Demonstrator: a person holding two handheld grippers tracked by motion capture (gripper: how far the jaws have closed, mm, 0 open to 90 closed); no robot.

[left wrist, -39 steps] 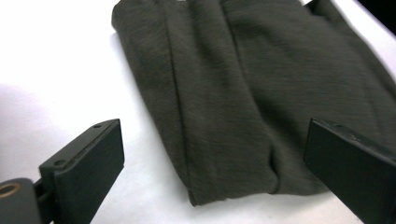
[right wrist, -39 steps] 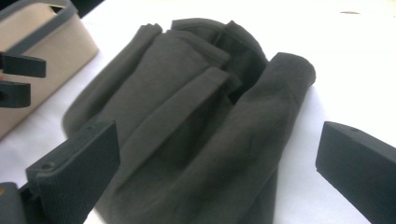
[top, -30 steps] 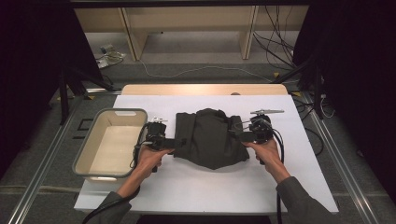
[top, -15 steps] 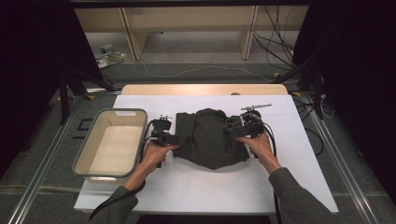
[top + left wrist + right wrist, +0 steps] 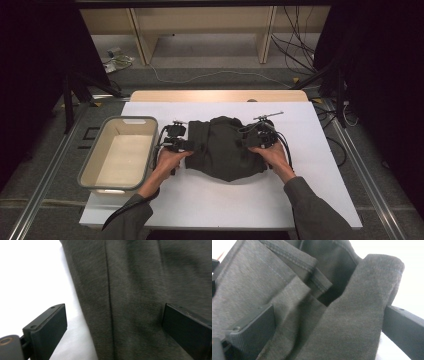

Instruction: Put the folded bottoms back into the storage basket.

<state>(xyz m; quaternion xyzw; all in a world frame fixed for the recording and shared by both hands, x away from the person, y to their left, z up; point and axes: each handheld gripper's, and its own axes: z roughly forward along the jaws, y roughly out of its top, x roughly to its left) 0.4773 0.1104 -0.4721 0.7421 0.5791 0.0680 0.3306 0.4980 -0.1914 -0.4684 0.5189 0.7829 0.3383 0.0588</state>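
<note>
Between each gripper's wide-open fingers (image 5: 45, 327) sits an edge of the dark garment (image 5: 225, 147), nothing pinched yet, so I'd close both on equal bunches before lifting off the worktop (image 5: 300, 200).

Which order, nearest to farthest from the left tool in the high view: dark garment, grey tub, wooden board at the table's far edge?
From the left tool:
1. Dark garment, touching it, just right.
2. Grey tub, close on the left.
3. Wooden board, beyond, at the far edge.
</note>
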